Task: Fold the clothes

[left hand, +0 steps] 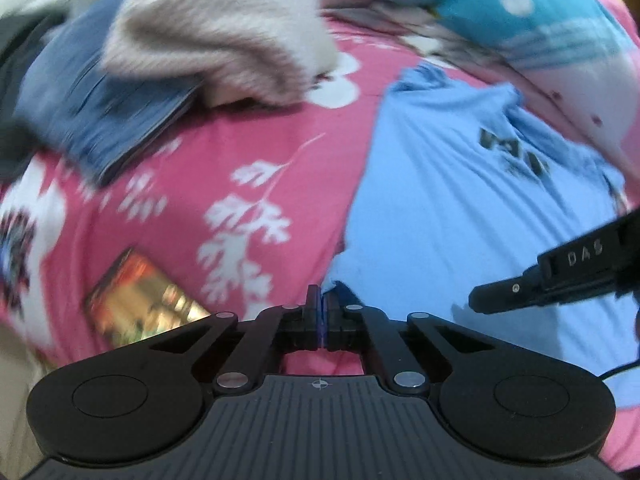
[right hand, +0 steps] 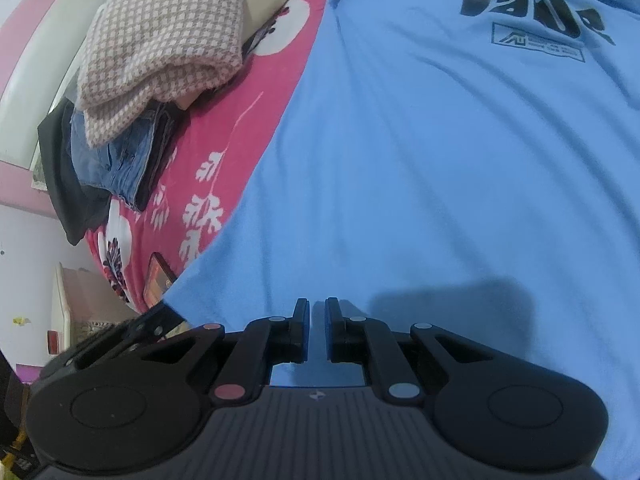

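In your left wrist view, the left gripper point(left hand: 321, 305) is closed tight on a corner of the soft light-blue T-shirt point(left hand: 440, 208), which spreads across the right half of the frame over the pink floral bedsheet point(left hand: 256, 136). A blurred woven checked garment point(left hand: 224, 36) tops folded denim point(left hand: 100, 120) at upper left. The right gripper point(left hand: 480, 304) enters at the right edge.

In your right wrist view, the right gripper point(right hand: 317, 322) sits low center, jaws nearly closed with a slim gap; whether it pinches the smooth T-shirt point(right hand: 420, 180) beneath, you cannot tell.
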Tool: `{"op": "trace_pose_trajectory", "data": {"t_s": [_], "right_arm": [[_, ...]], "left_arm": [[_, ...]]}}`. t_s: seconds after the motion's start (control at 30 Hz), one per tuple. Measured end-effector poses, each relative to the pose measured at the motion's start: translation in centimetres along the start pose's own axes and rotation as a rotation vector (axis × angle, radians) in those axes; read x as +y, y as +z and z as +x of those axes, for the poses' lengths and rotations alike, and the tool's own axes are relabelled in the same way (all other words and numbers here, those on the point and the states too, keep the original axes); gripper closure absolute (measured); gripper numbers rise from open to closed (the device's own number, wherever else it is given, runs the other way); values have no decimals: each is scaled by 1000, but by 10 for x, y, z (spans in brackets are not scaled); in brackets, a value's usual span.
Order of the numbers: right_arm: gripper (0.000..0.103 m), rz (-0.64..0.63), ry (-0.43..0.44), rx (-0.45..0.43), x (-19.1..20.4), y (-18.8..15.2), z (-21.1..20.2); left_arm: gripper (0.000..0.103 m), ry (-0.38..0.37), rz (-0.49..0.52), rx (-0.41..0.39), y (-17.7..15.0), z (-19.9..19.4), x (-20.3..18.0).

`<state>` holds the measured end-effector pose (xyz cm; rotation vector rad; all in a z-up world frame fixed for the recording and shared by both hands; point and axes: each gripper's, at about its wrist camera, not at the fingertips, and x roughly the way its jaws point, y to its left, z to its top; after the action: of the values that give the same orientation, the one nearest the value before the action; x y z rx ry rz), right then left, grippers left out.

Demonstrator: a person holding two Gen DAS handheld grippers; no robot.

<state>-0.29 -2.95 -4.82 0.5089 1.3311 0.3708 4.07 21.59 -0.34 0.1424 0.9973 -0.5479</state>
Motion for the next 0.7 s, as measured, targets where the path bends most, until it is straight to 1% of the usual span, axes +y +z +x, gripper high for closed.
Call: {"op": "trace_pose_trajectory", "data": {"t_s": [0.17, 0.2, 0.23, 0.3, 0.47, 0.57, 0.7], "right_arm": [[95, -17, 2, 4, 7, 1, 4], [95, -23, 3, 4, 9, 1, 4], [95, -38, 2, 5, 12, 0, 5], [95, -68, 2, 7, 18, 0, 5], [95, -263, 17, 7, 49, -8, 10], [94, -383, 38, 7, 69, -15, 20], [94, -488, 39, 35, 83, -24, 45]], "left_arm": [[103, -17, -229, 98, -7, 10, 26], [103, -19, -267, 112, -8, 12, 30], [103, -19, -280, 118, -9, 13, 32], [103, -23, -275, 123, -10, 13, 32], [103, -26, -246, 135, -11, 14, 29], [103, -21, -243, 146, -11, 17, 30], [103, -12, -213, 167, -11, 19, 28]]}}
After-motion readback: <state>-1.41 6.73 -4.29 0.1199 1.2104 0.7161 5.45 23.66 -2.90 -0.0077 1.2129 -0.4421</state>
